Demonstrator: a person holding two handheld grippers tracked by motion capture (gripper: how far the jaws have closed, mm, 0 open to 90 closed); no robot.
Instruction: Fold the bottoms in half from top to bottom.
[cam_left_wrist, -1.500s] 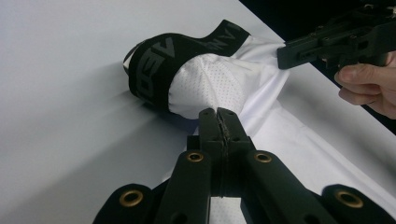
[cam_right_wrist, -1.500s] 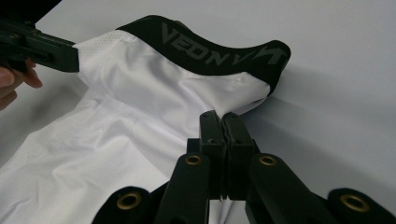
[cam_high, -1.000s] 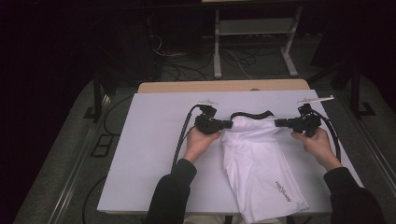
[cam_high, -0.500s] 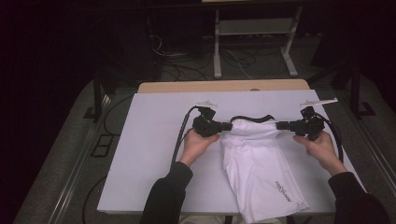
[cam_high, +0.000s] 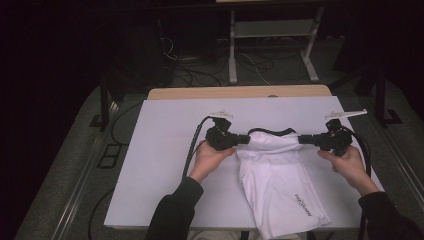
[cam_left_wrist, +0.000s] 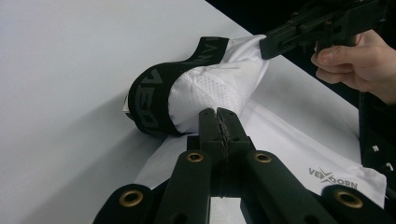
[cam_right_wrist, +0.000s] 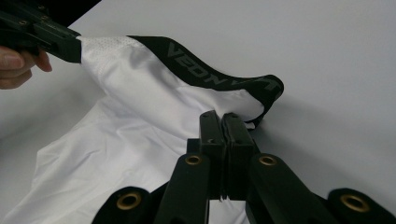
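White garment (cam_high: 277, 185) with a black lettered waistband (cam_high: 272, 132) lies on the table (cam_high: 165, 150), stretched between the two tools. Left hand-held gripper (cam_high: 244, 140) has its jaws pressed together on the left end of the waist, pinching white fabric just below the band. Right hand-held gripper (cam_high: 302, 139) is likewise clamped on the opposite end of the waist. Between the two, the waistband arches up, lifted off the table; the rest of the garment trails from both grippers back toward the person and lies flat, a small printed logo (cam_high: 303, 205) near its lower right edge. A bare hand (cam_high: 210, 157) wraps each gripper body; dark sleeves (cam_high: 172, 217) enter from the near side. Cables (cam_high: 192, 145) loop behind both tools.
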